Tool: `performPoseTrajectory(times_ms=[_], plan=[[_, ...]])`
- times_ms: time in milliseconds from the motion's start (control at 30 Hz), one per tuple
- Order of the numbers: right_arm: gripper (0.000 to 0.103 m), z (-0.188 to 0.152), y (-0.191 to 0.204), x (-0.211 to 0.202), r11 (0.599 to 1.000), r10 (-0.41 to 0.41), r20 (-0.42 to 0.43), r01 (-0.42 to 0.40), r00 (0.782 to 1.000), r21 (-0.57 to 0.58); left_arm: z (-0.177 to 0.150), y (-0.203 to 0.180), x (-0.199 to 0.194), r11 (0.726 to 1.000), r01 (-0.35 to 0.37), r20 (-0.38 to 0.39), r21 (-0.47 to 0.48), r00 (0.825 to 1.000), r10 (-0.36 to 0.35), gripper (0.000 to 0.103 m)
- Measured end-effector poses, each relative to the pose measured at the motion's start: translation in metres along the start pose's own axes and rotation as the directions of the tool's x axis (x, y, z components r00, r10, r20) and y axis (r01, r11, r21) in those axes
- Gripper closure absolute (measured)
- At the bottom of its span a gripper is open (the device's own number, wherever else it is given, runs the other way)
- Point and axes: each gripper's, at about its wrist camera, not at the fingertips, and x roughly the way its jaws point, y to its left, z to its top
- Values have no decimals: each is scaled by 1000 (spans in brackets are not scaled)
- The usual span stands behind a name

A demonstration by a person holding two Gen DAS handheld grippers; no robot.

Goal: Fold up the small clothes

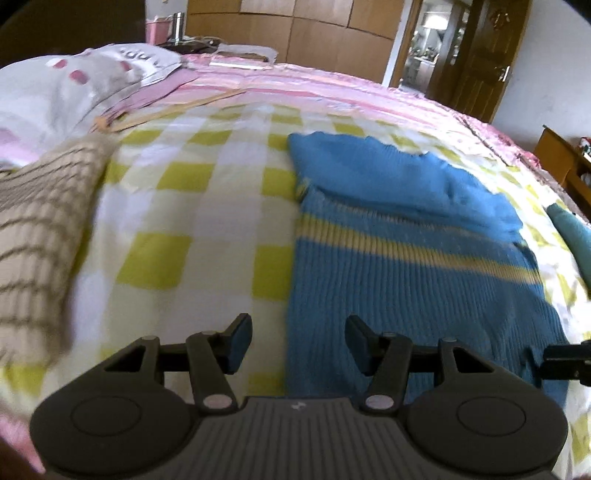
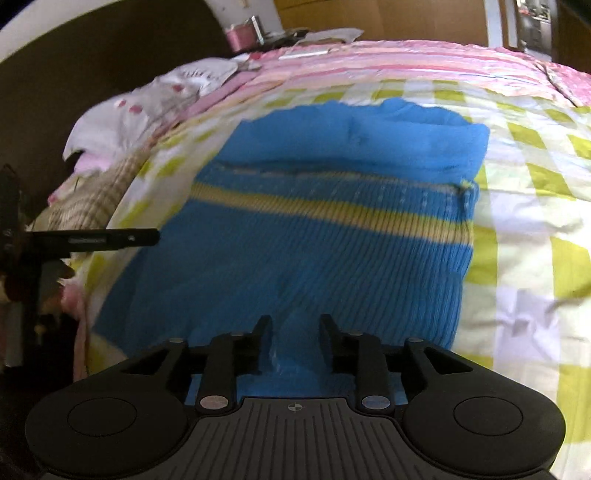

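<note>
Your right gripper point(image 2: 295, 332) sits over the near hem of the blue sweater point(image 2: 314, 236), its jaws partly spread with a raised ridge of blue knit between them; whether the pads press that fold or stand just clear of it, you cannot tell from the blur. Your left gripper point(image 1: 297, 338) hangs at the sweater's left edge, jaws spread and nothing between them: one finger is over the checked bedspread point(image 1: 207, 206), the other over the blue knit point(image 1: 406, 266).

The sweater lies flat on the green-and-white checked bedspread, roughly in the middle of it. A yellow band point(image 2: 332, 212) runs across the sweater, and beyond that band the plain blue upper part lies folded over the ribbed body.

Left of the sweater, at the bedspread's edge, lies a beige striped knit point(image 1: 40, 236). Beyond the sweater the checks give way to a pink striped quilt point(image 1: 314, 88), with a white and pink pillow point(image 1: 62, 88) off to the far left of it. Behind the bed, past the sweater's far side, stand wooden wardrobe doors point(image 1: 303, 33) and an open door point(image 1: 476, 59).
</note>
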Motion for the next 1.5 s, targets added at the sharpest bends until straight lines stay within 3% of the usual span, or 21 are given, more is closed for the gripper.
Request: performPoseTrajectory(times_ms=[167,400,700,900,1233,1300,1467,1500], plan=[[67,-17,12,-5,999,-26,-17,25,1000,-38,-20,-2,-29,1000,-28,3,6,1000,28,42],[74,-39,17,-14,983,-164,22,166,986,-75,-31,-11,-48,999,-32,-11,44,999,32,42],[76,-64,-25,-56,949,-286,51,276,957,152,-45,-25,-53,984,-76,-73,159,993,88,42],[75,-87,-41,-74,932,-243,57,216,968,292,-48,-34,-39,972,-91,-141,217,982,124,42],[72,-91,-31,-81,942,-237,123,197,964,273,-53,-54,-31,951,-90,-162,295,976,143,44],[71,-92,-31,-83,941,-237,128,194,963,278,-53,-56,-31,953,-77,-168,292,977,130,46],[71,-94,-33,-80,938,-226,126,181,966,296,-49,-49,-28,969,-82,-191,234,973,128,80],[71,-94,-33,-80,938,-223,126,178,967,296,-47,-44,-28,973,-85,-201,214,971,130,82]])
